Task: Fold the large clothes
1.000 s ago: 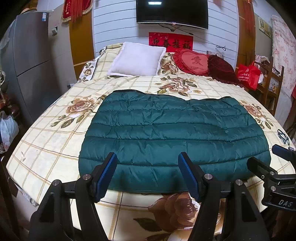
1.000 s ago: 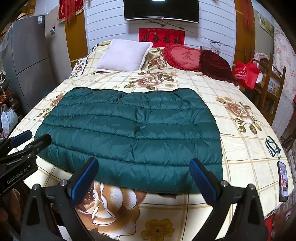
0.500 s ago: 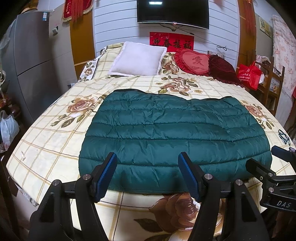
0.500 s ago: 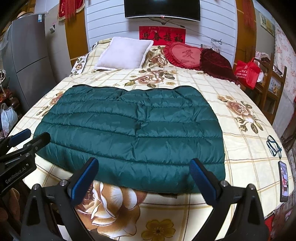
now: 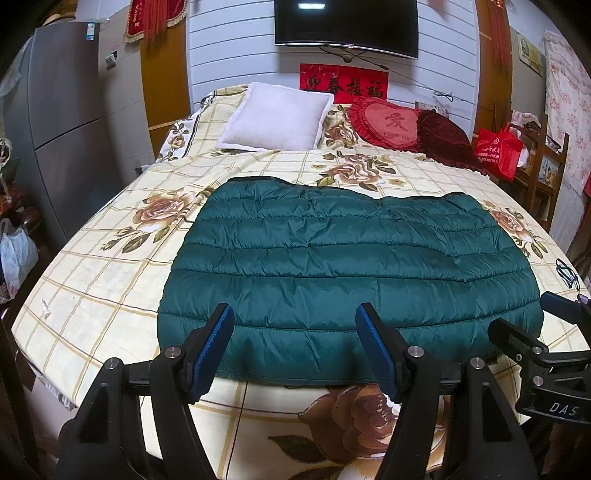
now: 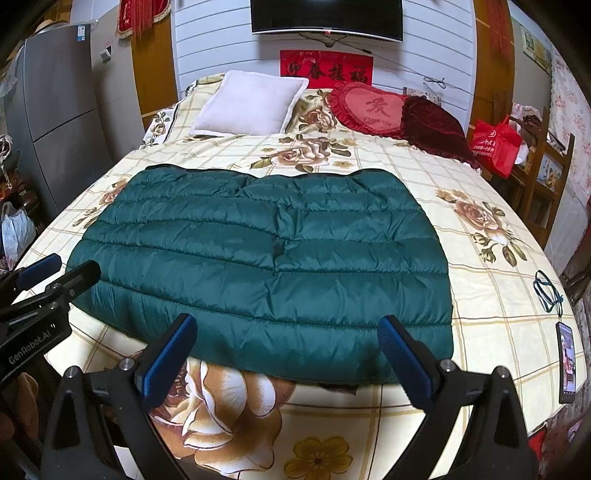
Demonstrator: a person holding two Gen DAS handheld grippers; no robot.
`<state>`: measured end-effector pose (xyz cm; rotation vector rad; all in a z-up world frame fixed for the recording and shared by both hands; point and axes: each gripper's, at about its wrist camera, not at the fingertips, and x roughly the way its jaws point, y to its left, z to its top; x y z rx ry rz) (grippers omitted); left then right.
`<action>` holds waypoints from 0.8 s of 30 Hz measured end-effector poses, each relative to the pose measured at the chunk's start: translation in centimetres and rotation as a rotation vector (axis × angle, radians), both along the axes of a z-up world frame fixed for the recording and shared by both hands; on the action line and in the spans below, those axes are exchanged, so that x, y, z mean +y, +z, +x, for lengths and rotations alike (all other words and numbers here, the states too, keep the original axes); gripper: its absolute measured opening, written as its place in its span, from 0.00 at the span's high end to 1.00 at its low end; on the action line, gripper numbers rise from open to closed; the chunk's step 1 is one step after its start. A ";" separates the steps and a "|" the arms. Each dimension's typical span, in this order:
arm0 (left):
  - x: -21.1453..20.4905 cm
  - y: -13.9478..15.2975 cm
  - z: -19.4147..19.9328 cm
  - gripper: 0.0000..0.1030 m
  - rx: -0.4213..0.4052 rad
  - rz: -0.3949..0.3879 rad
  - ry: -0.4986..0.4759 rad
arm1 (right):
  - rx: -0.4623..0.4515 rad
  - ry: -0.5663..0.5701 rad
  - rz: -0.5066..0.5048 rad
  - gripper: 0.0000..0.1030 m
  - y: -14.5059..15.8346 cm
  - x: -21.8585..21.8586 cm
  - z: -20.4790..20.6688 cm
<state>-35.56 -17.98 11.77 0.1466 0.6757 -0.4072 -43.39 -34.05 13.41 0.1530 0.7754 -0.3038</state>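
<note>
The left gripper [image 5: 295, 345] and the right gripper [image 6: 288, 354] both hang with jaws spread wide, holding nothing, just above the near hem of the jacket [image 6: 266, 258]. The green quilted jacket lies flat on the bed [image 6: 480, 295] — long axis across it, quilt seams running left to right. Beyond it, a white pillow [image 5: 275, 118] and a red heart cushion [image 5: 388, 123] sit below a wall TV [image 5: 347, 26].
</note>
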 end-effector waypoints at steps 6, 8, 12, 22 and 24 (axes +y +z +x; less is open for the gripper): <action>-0.1 -0.1 0.0 0.52 0.003 0.003 0.000 | 0.003 0.001 0.002 0.03 -0.1 0.0 0.1; -0.1 -0.1 0.0 0.52 0.006 0.002 0.000 | 0.004 0.002 0.003 0.03 -0.2 0.0 0.1; -0.2 -0.2 0.0 0.52 0.003 0.006 0.000 | 0.005 0.005 0.000 0.03 -0.3 -0.1 0.1; -0.4 -0.2 0.1 0.52 0.009 0.005 -0.001 | 0.010 0.011 -0.003 0.03 -0.5 -0.2 0.2; -0.4 -0.3 0.1 0.52 0.012 0.006 -0.003 | 0.012 0.012 -0.001 0.03 -0.5 -0.2 0.2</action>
